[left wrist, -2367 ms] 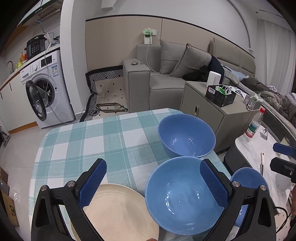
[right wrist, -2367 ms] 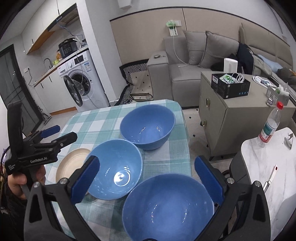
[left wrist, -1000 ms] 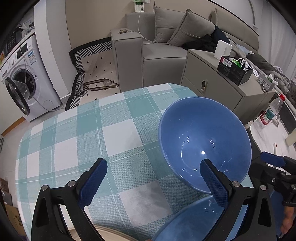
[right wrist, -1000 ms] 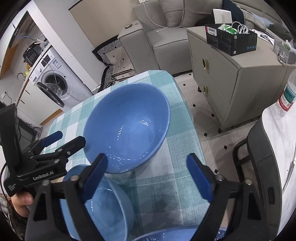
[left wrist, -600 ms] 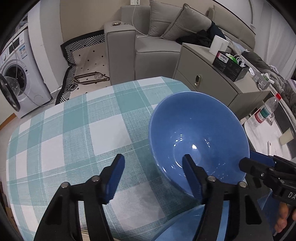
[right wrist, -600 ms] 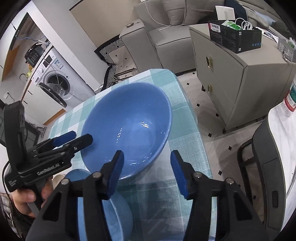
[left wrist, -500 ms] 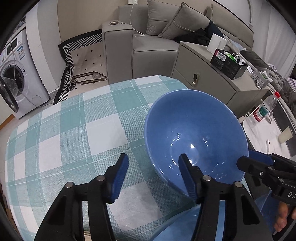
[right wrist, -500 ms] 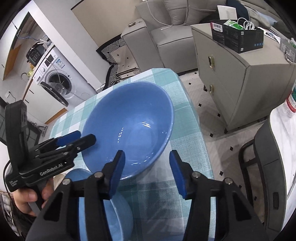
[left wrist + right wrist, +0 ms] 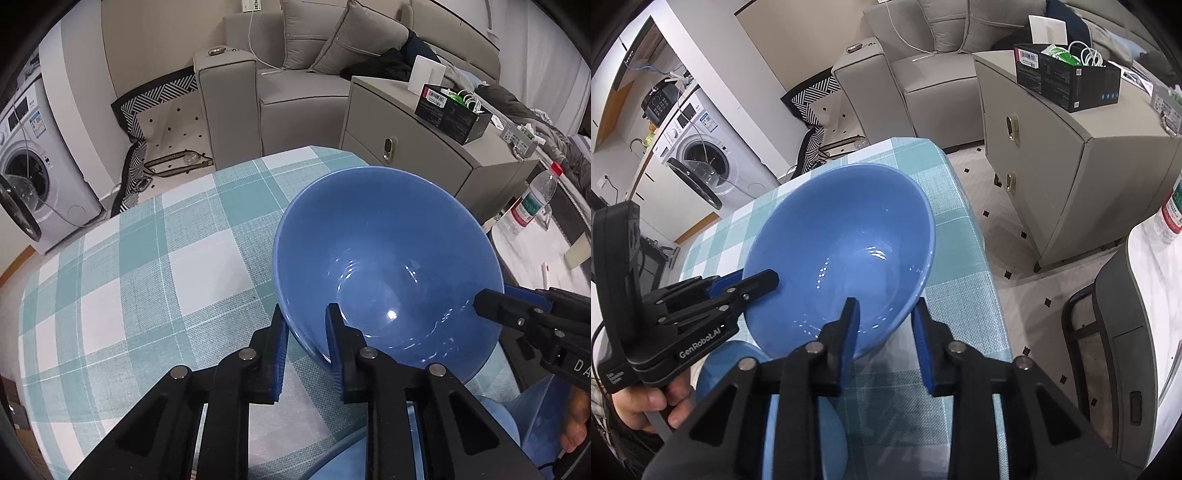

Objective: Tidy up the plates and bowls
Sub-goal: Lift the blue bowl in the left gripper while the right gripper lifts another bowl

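1. Step in hand: gripping the big bowl (image 9: 388,266) at the table's (image 9: 147,258) far right corner, one claw on each side of its near rim.
2. Left claw (image 9: 303,345) has just closed, nearly shut, on the left rim.
3. Right claw (image 9: 884,334) has just closed likewise on the right rim.
4. Next, likely: lift level with both claws and nest it with the smaller bowl (image 9: 812,435) nearer.
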Demonstrator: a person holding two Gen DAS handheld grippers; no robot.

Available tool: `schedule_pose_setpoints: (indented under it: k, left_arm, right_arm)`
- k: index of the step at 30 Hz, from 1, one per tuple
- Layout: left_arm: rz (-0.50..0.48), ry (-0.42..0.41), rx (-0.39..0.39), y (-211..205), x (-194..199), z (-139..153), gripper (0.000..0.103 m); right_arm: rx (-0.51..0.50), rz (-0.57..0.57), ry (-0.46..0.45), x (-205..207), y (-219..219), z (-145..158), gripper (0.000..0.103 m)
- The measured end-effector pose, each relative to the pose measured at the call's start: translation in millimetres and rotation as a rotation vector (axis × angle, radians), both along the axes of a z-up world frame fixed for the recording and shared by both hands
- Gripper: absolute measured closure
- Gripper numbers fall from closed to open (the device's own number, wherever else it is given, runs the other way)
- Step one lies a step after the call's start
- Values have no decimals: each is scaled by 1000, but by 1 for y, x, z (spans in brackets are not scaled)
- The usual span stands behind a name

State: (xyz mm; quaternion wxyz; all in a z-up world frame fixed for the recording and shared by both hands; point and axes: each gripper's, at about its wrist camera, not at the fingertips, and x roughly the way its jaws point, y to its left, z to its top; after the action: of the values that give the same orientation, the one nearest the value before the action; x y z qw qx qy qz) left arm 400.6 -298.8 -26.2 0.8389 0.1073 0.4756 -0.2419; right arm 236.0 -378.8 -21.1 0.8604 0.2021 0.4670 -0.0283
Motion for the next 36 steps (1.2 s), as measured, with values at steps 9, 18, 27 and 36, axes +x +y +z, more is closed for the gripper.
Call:
schedule_pose_setpoints:
  k: [9,18,27,36]
  left_arm:
    - [7,-42,7,2,-4,10,83]
    - [12,-79,-10,5,-15,31,83]
    - [15,-123,-26,8,-38,57,83]
    - [28,-163,-53,23,-69,80,83]
  right_arm:
    - [-42,7,-17,-2,4,5,82]
    - [-43,1,-56,-13,5,20,82]
    - [-59,-3,-108,-34,12,44,82]
    - [-79,14,-164,-63,26,71,82]
